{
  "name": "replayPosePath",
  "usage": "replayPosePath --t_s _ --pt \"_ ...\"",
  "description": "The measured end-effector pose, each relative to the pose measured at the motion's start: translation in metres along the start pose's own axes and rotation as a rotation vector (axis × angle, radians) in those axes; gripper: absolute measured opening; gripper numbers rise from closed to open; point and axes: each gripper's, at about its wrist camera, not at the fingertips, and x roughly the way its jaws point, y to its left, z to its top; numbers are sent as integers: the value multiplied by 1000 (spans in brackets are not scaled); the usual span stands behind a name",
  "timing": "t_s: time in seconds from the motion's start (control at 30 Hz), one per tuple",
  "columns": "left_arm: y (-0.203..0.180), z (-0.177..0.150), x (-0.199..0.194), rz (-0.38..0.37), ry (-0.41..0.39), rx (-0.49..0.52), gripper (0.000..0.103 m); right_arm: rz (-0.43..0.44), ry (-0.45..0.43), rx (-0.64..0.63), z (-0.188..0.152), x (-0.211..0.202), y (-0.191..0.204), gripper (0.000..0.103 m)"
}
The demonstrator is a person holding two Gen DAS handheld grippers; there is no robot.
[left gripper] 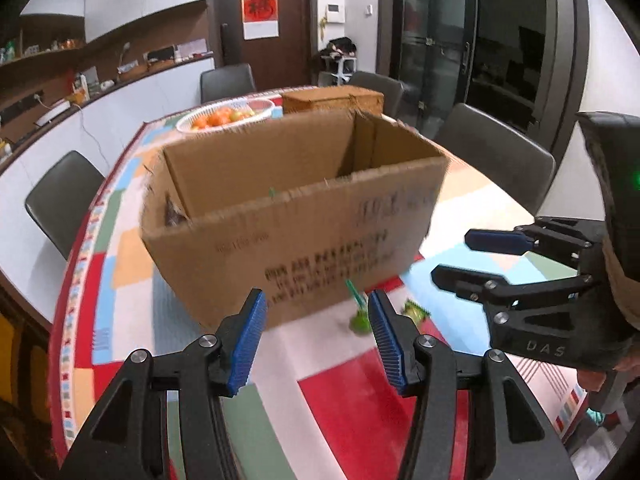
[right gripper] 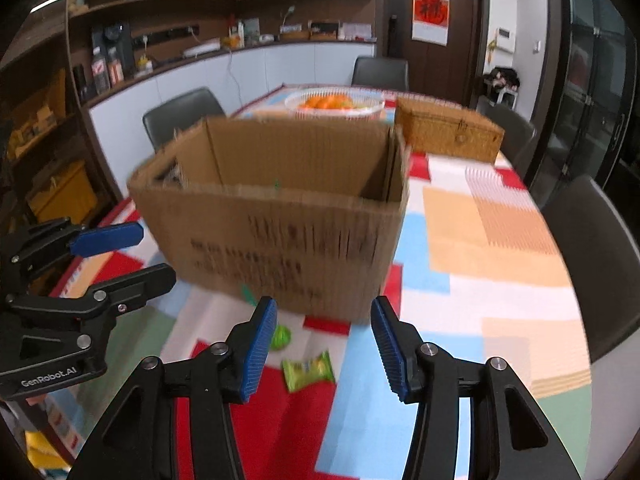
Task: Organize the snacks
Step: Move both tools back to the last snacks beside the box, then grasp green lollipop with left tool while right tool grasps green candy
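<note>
An open cardboard box point(left gripper: 296, 220) with black print stands on the patchwork tablecloth; it also shows in the right wrist view point(right gripper: 276, 224). In front of it lie a green lollipop-like snack point(left gripper: 359, 318) point(right gripper: 281, 337) and a small green packet point(right gripper: 308, 371) point(left gripper: 416, 310). My left gripper point(left gripper: 318, 340) is open and empty above the cloth, just before the box. My right gripper point(right gripper: 324, 344) is open and empty above the green packet. Each gripper shows at the edge of the other's view: the right point(left gripper: 456, 258), the left point(right gripper: 156, 254). The box's inside is mostly hidden.
A white basket of oranges point(right gripper: 334, 104) and a woven wicker box point(right gripper: 450, 130) stand behind the cardboard box. Dark chairs point(right gripper: 592, 248) ring the table point(right gripper: 500, 240). A counter with shelves runs along the left wall.
</note>
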Motion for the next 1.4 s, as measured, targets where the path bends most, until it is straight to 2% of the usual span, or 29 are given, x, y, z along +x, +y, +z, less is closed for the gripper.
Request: replayPosePath --t_s 0.2,0.47,0.93,1.17,1.23,1.33,1.4 --pt "-5 -16 23 -48 48 22 52 32 94 -14 -27 26 1 50" --pt "-12 -29 49 -106 86 60 52 48 173 1 -44 55 -6 50" --pt "-10 -30 68 -150 107 70 52 77 204 3 -49 76 -8 49" --pt "-16 -29 84 -165 130 60 52 57 179 -27 -55 75 -10 33" --pt "-16 -28 89 -171 137 43 52 42 174 -23 -54 74 -13 24" --pt "-16 -25 98 -173 148 16 51 52 169 5 -54 73 -18 23" --pt "-15 -23 103 -176 154 1 46 47 166 19 -53 72 -21 23"
